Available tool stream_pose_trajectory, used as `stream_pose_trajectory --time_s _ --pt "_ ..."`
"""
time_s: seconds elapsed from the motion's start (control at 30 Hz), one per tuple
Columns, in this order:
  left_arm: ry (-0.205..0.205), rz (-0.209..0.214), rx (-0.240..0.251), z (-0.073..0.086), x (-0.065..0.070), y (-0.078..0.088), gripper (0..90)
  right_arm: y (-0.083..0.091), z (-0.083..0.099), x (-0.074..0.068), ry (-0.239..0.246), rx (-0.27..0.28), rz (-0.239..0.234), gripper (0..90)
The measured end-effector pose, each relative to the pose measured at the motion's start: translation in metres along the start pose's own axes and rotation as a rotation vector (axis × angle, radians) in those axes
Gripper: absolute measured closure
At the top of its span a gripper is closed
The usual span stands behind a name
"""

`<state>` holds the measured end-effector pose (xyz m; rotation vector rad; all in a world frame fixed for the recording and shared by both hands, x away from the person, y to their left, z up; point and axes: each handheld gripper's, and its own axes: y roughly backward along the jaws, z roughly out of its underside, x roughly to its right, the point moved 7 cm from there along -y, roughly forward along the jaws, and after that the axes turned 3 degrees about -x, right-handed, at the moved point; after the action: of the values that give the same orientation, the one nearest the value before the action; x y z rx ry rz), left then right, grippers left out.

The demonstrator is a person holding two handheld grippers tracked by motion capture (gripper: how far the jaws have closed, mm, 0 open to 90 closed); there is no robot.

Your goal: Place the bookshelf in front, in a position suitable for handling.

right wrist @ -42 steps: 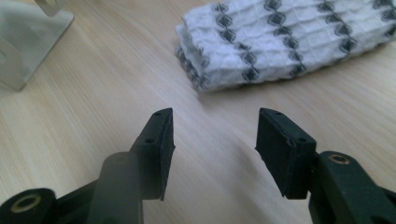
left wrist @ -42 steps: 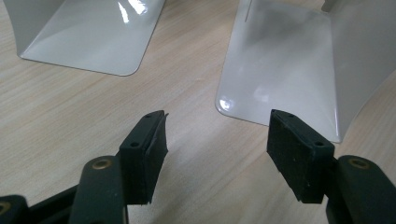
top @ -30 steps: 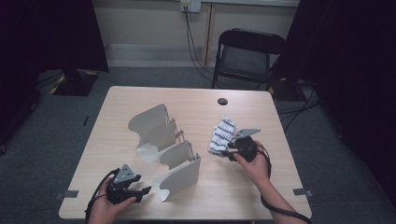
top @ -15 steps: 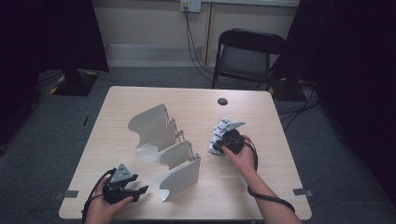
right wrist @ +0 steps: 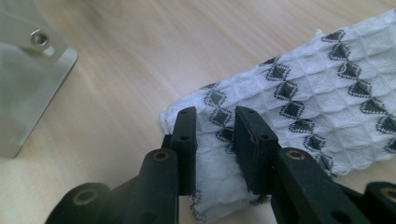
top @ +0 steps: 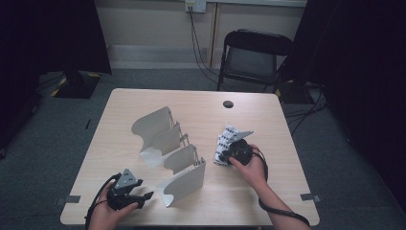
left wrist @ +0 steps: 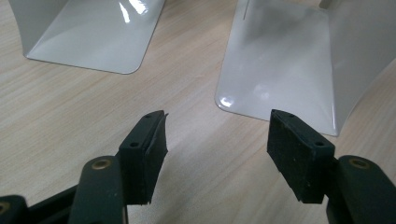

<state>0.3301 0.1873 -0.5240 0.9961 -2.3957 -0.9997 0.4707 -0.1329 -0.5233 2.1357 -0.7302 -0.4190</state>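
**Mia:** While the right gripper [right wrist: 215, 123] pinches the cloth [right wrist: 303, 107], what is the cloth like?

**Ben:** It is white with little dark diamonds on it. It lies on the table [top: 201, 103], on the right side, near the person's right hand [top: 251, 167]. The two black jaws have just been closing, and now they press a bunched fold of the cloth between them.

**Mia:** And the left gripper [left wrist: 217, 135]?

**Ben:** Its jaws stand wide apart. Nothing is between them. It sits low over the table at the near left corner, in the person's left hand [top: 107, 215].

**Mia:** What is in front of it?

**Ben:** Shiny white stands [top: 165, 148], bent like an L. They stand in a row across the middle of the table. In the left gripper view, the flat foot of one stand [left wrist: 280, 65] lies on the wood just past the jaws, but it does not touch them.

**Mia:** Tell me about the table.

**Ben:** It is light wood with thin lines in it. There is a small dark round hole [top: 228, 104] near the far edge.

**Mia:** And the room?

**Ben:** The floor [top: 57, 143] is grey carpet. A black folding chair [top: 253, 55] stands behind the table. Black cords [top: 198, 38] hang down from a plug [top: 195, 5] on the pale wall. The sides of the room are very dark, like black curtains. Small bits of tape [top: 306, 197] stick to the floor by the near table corners.
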Motion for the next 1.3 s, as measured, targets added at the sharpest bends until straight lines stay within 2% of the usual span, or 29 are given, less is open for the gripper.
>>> stream_pose_trajectory --time_s 0.27,0.43,0.53,0.63,0.77,0.8,0.93,1.0,1.1,1.2,1.3 --pt "-0.001 -0.002 0.007 -0.002 0.002 0.001 37.7 0.011 0.017 -0.016 0.027 -0.005 -0.027 66.7" --pt "-0.004 -0.002 0.007 -0.002 0.003 0.001 37.7 0.02 0.028 -0.022 0.016 -0.02 -0.052 62.1" --pt "-0.009 -0.005 0.005 -0.002 0.002 0.001 37.5 0.024 0.034 -0.023 0.019 -0.022 -0.047 60.6" --pt "-0.003 -0.004 0.006 -0.002 0.002 0.0 37.1 0.028 0.038 -0.022 0.001 -0.015 -0.046 56.1" --pt "-0.007 -0.001 0.008 -0.004 0.005 -0.001 36.9 0.03 0.04 -0.024 0.001 -0.017 -0.039 52.9" --pt "-0.019 -0.003 0.006 -0.004 0.005 0.0 36.9 0.03 0.04 -0.024 0.0 -0.017 -0.039 51.7" --pt "-0.016 -0.001 0.01 -0.005 0.006 -0.001 37.0 0.032 0.038 -0.025 0.0 -0.02 -0.033 45.9" --pt "-0.013 0.0 0.007 -0.004 0.005 -0.001 36.9 0.033 0.034 -0.022 -0.012 -0.008 -0.019 39.0" --pt "-0.007 0.0 0.009 -0.004 0.004 -0.002 36.9 0.034 0.027 -0.017 -0.03 0.021 -0.005 35.1" --pt "-0.01 0.004 0.009 -0.004 0.005 -0.001 36.9 0.03 0.025 -0.011 -0.05 0.011 -0.001 32.5" --pt "-0.005 0.004 0.01 -0.003 0.005 -0.001 36.9 0.023 0.028 -0.011 -0.046 -0.004 -0.001 32.3"
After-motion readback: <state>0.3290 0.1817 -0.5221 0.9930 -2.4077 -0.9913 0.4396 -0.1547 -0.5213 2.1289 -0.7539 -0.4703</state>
